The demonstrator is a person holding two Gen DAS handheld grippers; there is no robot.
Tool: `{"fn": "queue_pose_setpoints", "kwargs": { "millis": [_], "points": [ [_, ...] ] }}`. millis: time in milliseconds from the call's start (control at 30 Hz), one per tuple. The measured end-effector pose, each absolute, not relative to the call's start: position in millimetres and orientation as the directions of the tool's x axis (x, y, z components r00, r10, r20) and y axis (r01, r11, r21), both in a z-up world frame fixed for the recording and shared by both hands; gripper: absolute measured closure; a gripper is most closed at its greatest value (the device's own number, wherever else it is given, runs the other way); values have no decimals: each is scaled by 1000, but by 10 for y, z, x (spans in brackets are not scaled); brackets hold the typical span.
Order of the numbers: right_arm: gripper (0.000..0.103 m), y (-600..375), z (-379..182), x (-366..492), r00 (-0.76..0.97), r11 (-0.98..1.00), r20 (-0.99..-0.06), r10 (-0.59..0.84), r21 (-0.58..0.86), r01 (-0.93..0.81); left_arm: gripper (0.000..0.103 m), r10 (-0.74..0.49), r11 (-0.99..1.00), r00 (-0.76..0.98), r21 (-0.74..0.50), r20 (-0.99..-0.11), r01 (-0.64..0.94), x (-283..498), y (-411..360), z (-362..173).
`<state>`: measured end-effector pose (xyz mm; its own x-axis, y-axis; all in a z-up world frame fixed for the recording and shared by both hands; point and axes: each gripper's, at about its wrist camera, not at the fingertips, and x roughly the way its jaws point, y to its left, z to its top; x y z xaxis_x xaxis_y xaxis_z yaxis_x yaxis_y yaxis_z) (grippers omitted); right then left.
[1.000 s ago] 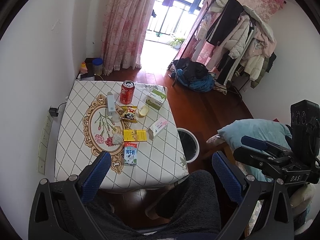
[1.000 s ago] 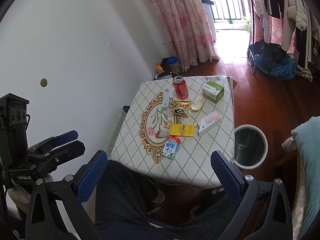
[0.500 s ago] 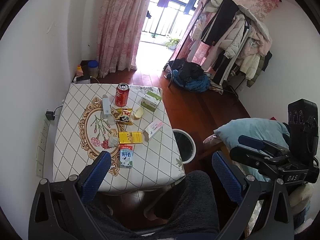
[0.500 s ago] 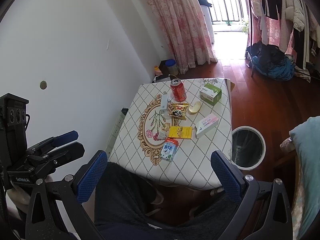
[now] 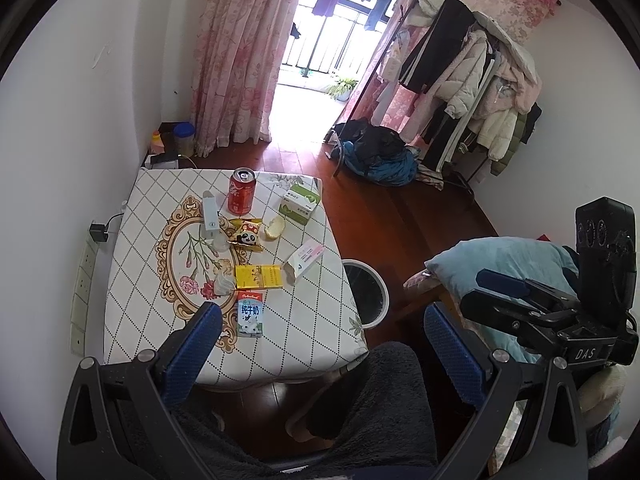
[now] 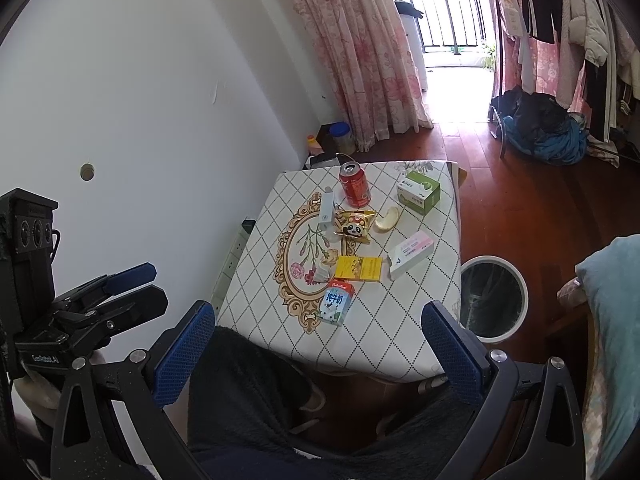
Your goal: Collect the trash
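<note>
Trash lies on a small table (image 5: 304, 336) with a diamond-pattern cloth: a red can (image 5: 241, 191), a green box (image 5: 300, 203), a panda snack wrapper (image 5: 246, 234), a yellow packet (image 5: 258, 277), a white-pink box (image 5: 306, 259), a blue milk carton (image 5: 250, 313) and a white tube (image 5: 209, 215). A white-rimmed bin (image 5: 365, 295) stands on the floor right of the table. My left gripper (image 5: 322, 352) is open and empty, held high in front of the table. My right gripper (image 6: 320, 350) is open and empty too; it shows in the left view (image 5: 500, 294).
A white wall runs along the table's left with a power strip (image 5: 82, 276). A blue cushion (image 5: 508, 264) lies to the right. A clothes rack (image 5: 460, 80) and a pile of bags (image 5: 376, 156) stand beyond. My dark-clad legs (image 5: 360, 408) are below.
Both grippers have risen and pulled back a little, so the table looks smaller and lower in view. Both stay open and empty. Nothing on the table has moved.
</note>
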<state>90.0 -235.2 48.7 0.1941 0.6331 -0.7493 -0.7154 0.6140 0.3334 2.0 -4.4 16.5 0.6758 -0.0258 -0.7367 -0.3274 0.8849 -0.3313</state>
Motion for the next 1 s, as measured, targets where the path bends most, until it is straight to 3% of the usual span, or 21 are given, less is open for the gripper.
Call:
{"fn": "queue_pose_setpoints", "kwargs": {
  "millis": [833, 900, 1000],
  "points": [
    [0, -2291, 484, 880, 190, 605, -749, 635, 329, -725, 0, -28, 881, 677, -338, -735, -330, -28, -7, 151],
    [0, -2289, 469, 893, 192, 608, -747, 637, 333, -721, 0, -10, 880, 670, -325, -742, -347, -7, 9, 123],
    [0, -2296, 405, 953, 218, 638, -755, 618, 320, -701, 0, 129, 871, 627, -215, -768, -442, 70, 71, -13]
  ]
}}
